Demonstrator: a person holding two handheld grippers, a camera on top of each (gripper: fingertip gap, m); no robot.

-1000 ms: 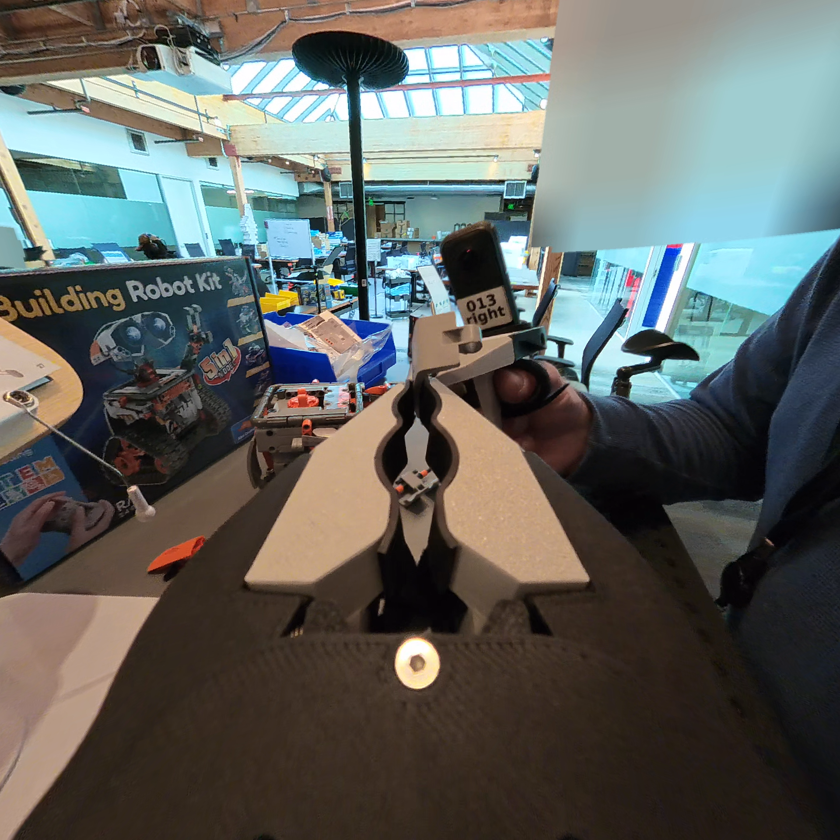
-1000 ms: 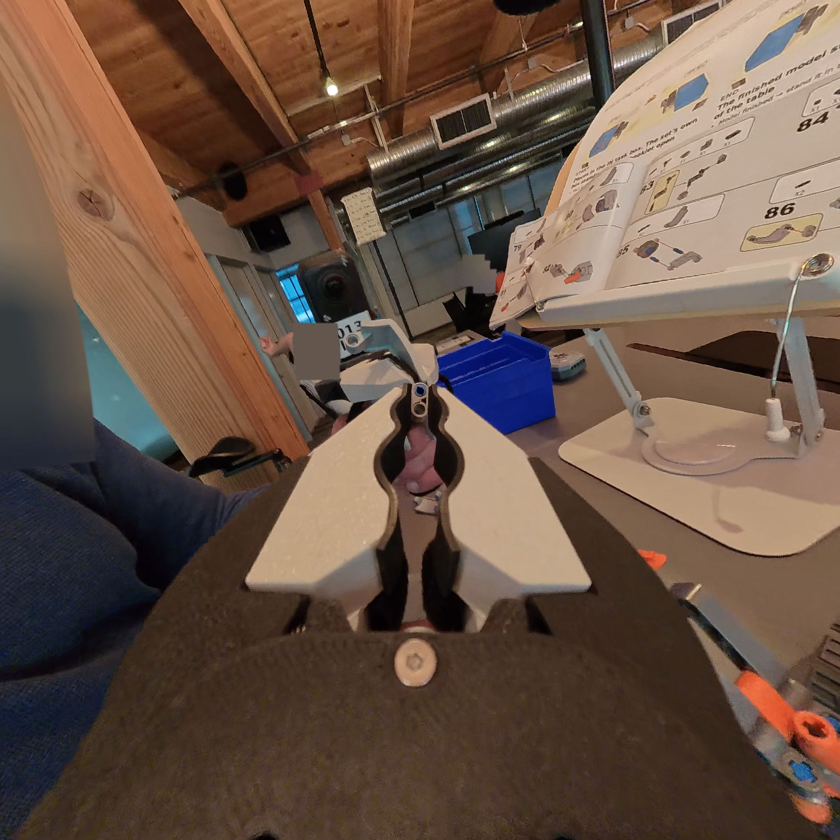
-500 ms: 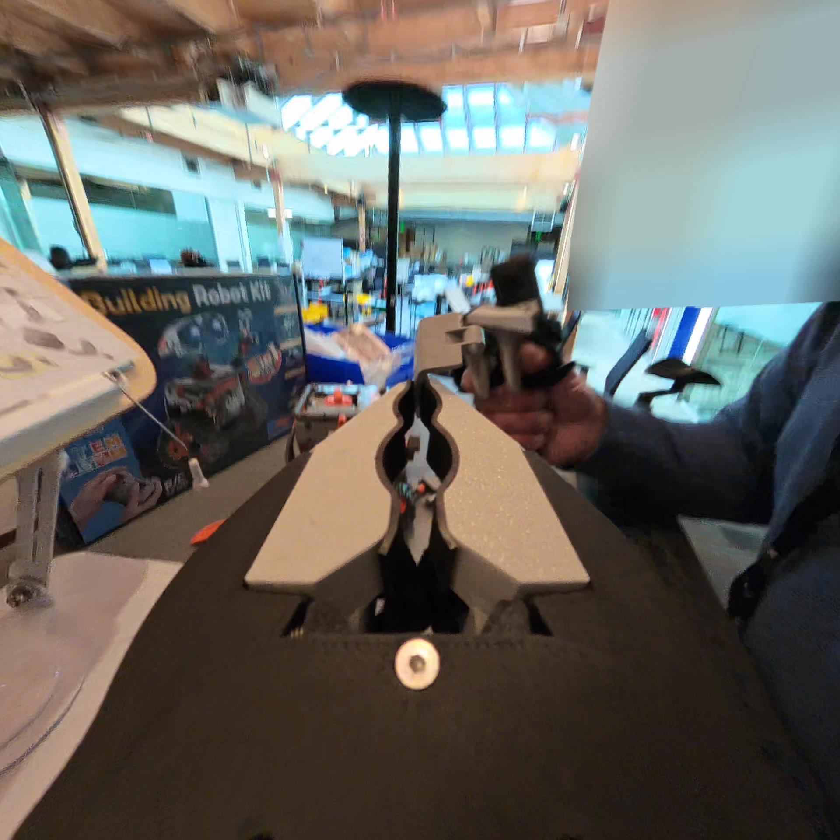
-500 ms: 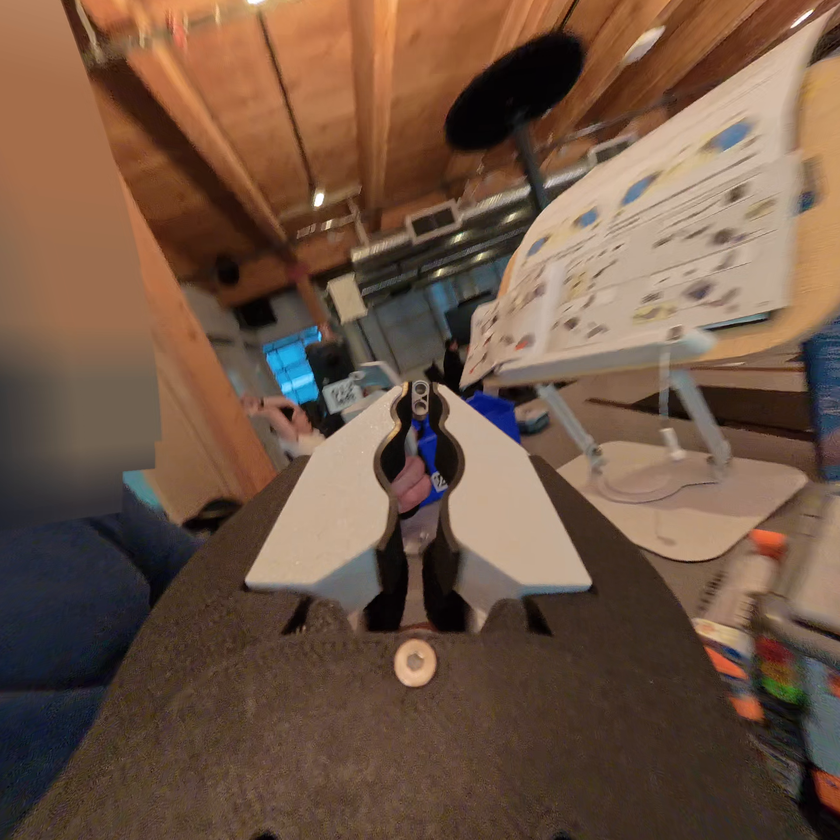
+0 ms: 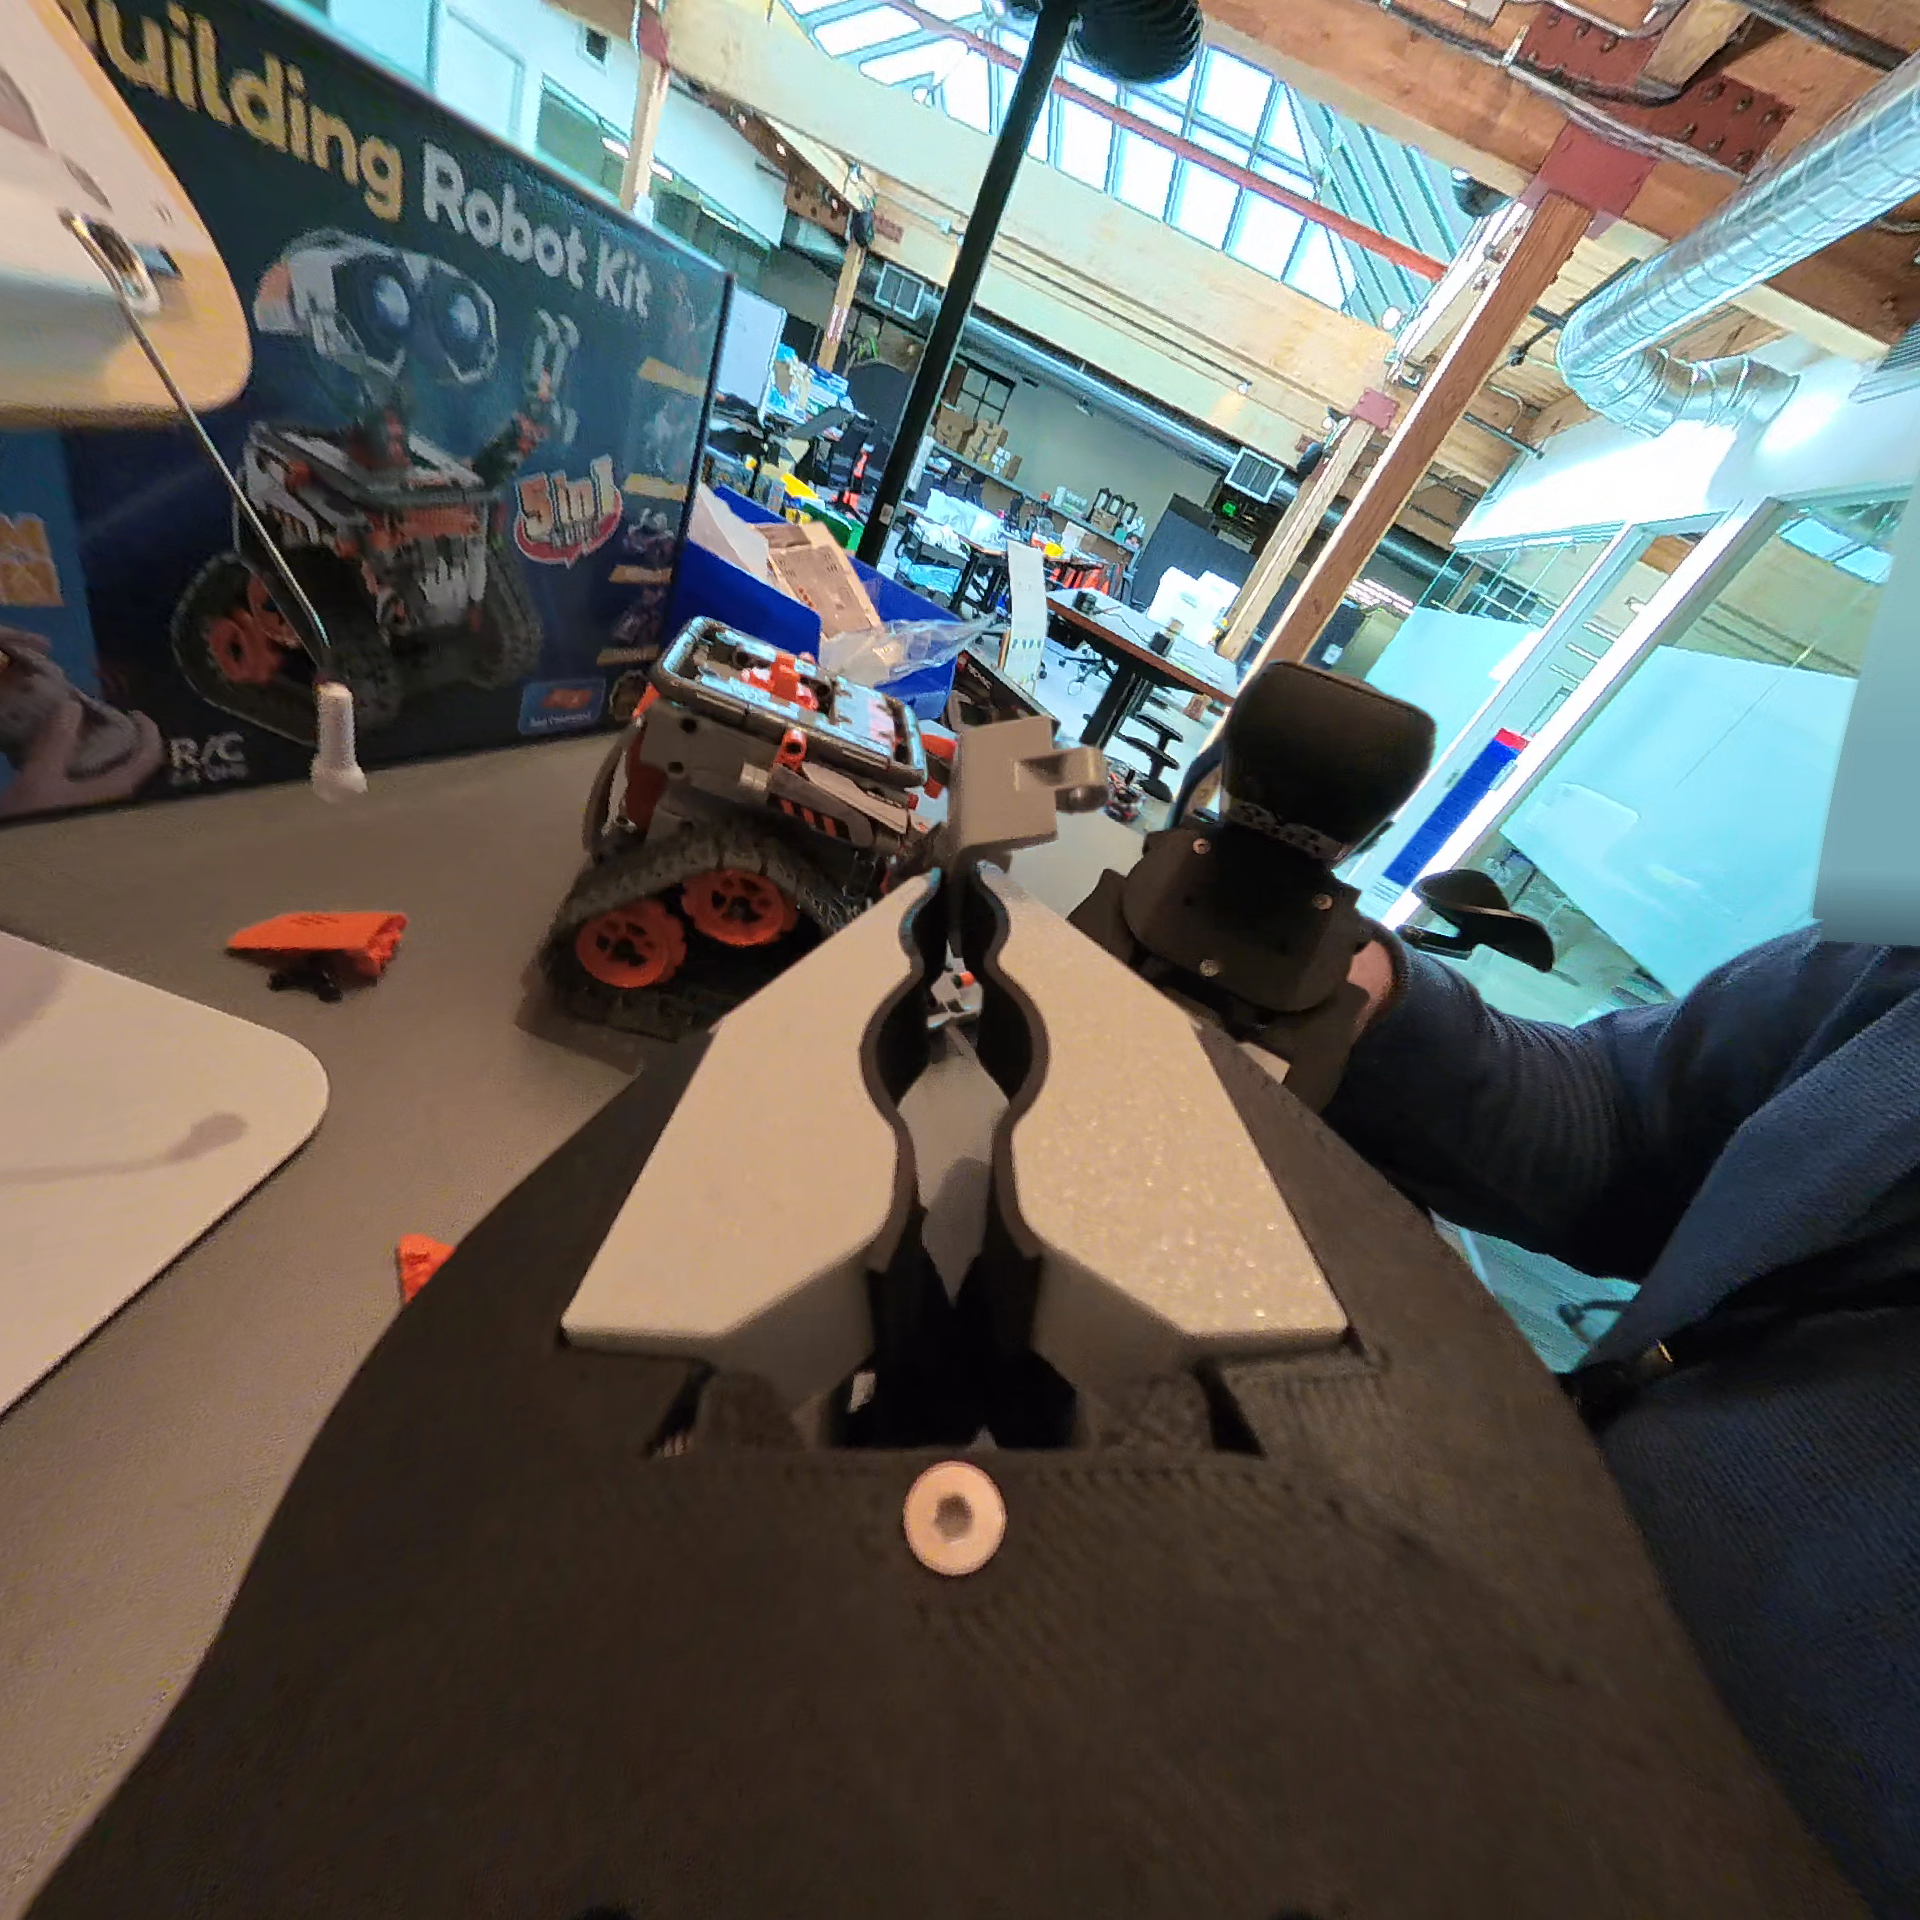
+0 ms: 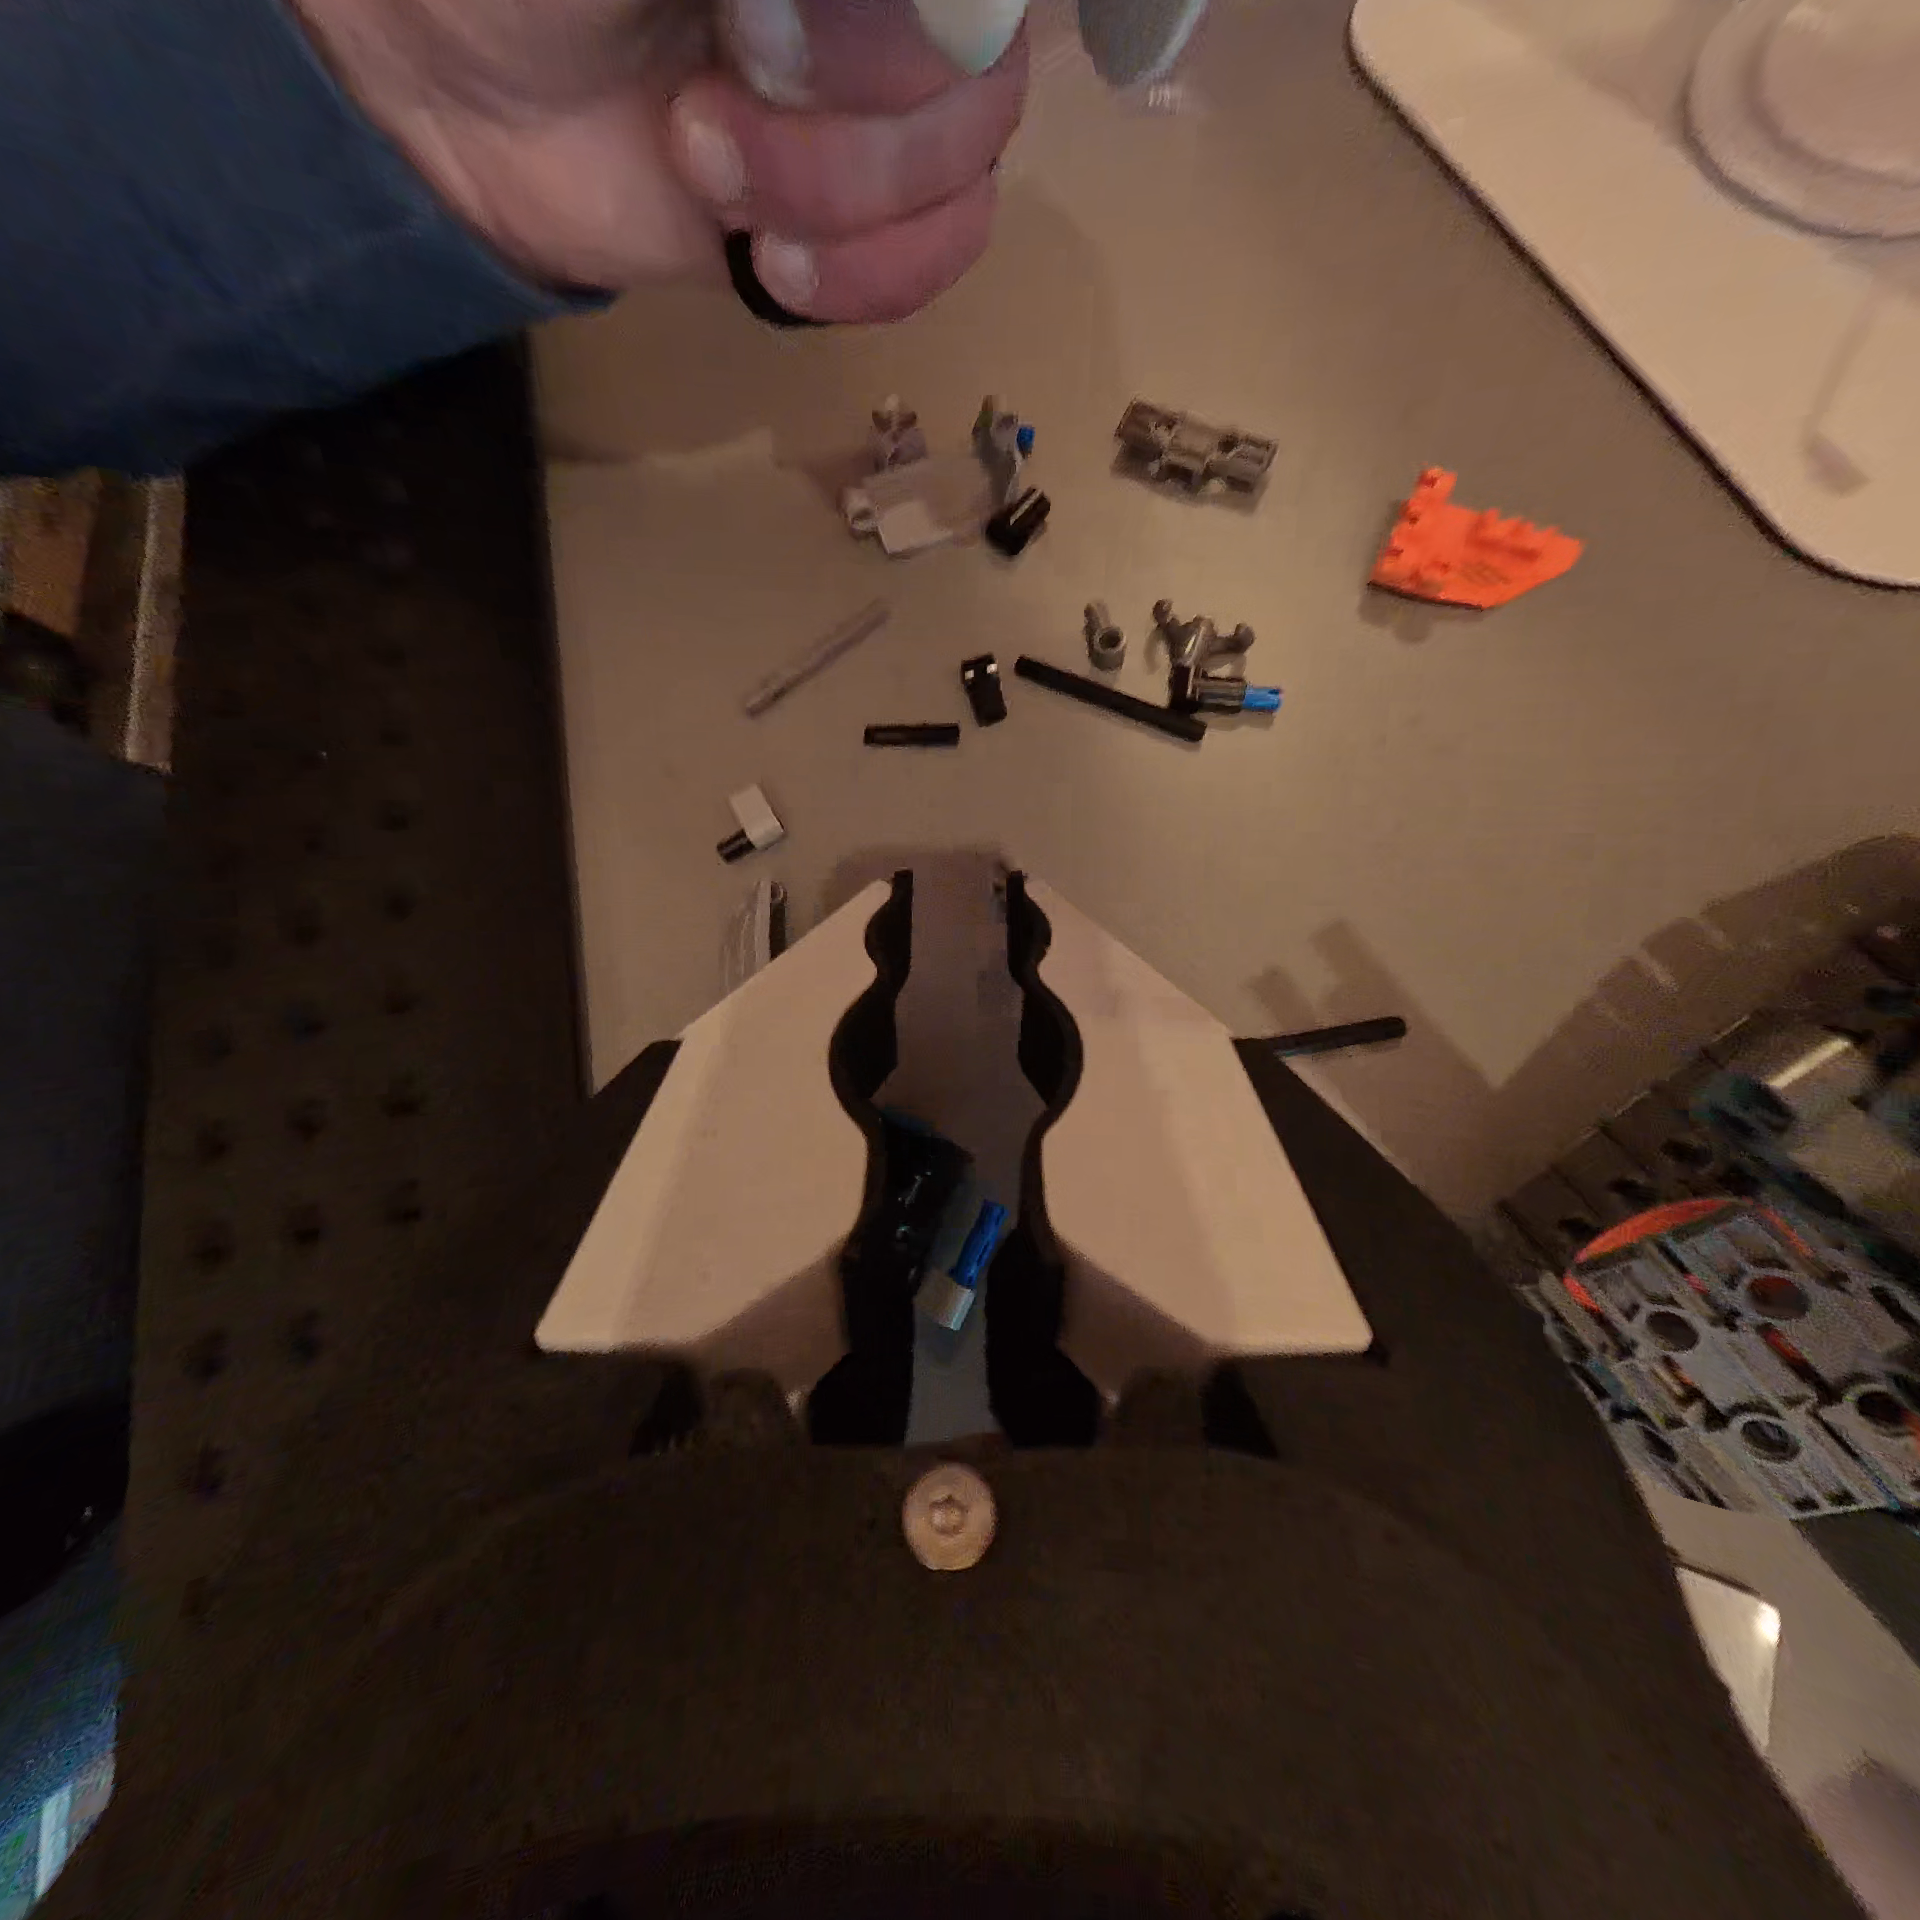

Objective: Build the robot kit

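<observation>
My left gripper (image 5: pixel 954 896) hangs low over the grey table, its jaws nearly closed on a small grey and orange piece (image 5: pixel 952 997). Just beyond it stands a tracked model with orange wheels (image 5: pixel 748 831). My right gripper (image 6: pixel 956 883) points down at the table, open, with nothing between its tips. Loose small parts (image 6: pixel 987 675) lie ahead of it. A black and blue piece (image 6: pixel 930 1195) shows through the gap, lower down. The right gripper also shows in the left wrist view (image 5: pixel 1247 883), held in a hand. The tracked model is at the right of the right wrist view (image 6: pixel 1714 1299).
A kit box (image 5: pixel 364 416) and a blue bin (image 5: pixel 769 592) stand behind the model. A white book-stand base (image 5: pixel 104 1143) (image 6: pixel 1662 208) lies to the side. An orange panel (image 5: pixel 312 935) (image 6: pixel 1475 540) lies on the table. A black perforated board (image 6: pixel 343 935) borders the parts. The grippers' ends are close to 15 cm from one another.
My right gripper has swung down from level to face the table and has opened; the small grey piece at its tips is gone. My left gripper has dropped and turned toward the tracked model.
</observation>
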